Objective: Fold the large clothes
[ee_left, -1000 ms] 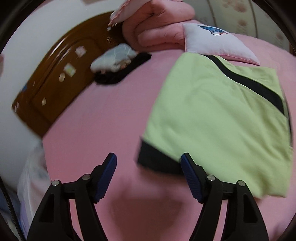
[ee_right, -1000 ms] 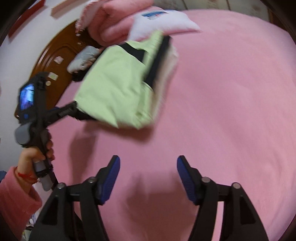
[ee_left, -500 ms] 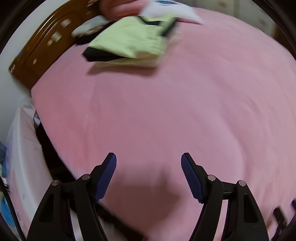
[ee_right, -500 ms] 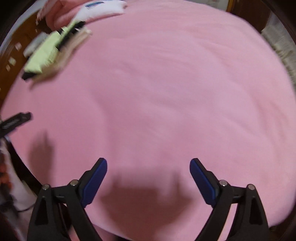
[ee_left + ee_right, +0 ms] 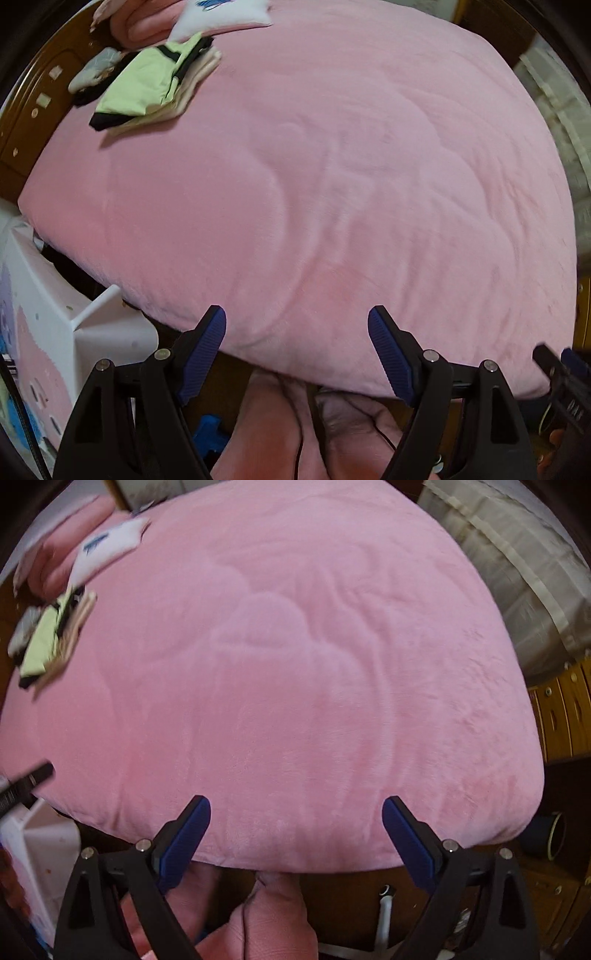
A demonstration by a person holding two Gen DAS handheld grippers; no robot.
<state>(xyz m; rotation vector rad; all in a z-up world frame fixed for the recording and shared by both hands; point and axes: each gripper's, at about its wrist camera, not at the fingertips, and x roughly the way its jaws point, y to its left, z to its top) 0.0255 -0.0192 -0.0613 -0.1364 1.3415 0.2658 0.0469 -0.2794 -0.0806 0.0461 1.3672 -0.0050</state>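
A folded light-green garment with black trim (image 5: 147,79) lies on top of a cream folded one at the far left corner of the pink bed (image 5: 332,184). The right wrist view shows the same green garment (image 5: 42,644) small at the left edge. My left gripper (image 5: 296,334) hangs over the bed's near edge, far from the garment, its jaws opening with nothing between them. My right gripper (image 5: 296,821) also hovers above the near edge, open and empty. The tip of the other gripper (image 5: 26,781) shows at the left of the right wrist view.
Pink pillows and a white cushion (image 5: 221,16) lie at the head of the bed by a brown wooden headboard (image 5: 33,110). A white storage unit (image 5: 48,325) stands at the left, wooden drawers (image 5: 565,716) and a beige curtain (image 5: 517,565) at the right. Pink-clad legs (image 5: 295,435) show below.
Both grippers have pulled far back from the folded green garment to the bed's near edge and tilted downward. The right gripper's jaws have spread wider; the left's have widened slightly.
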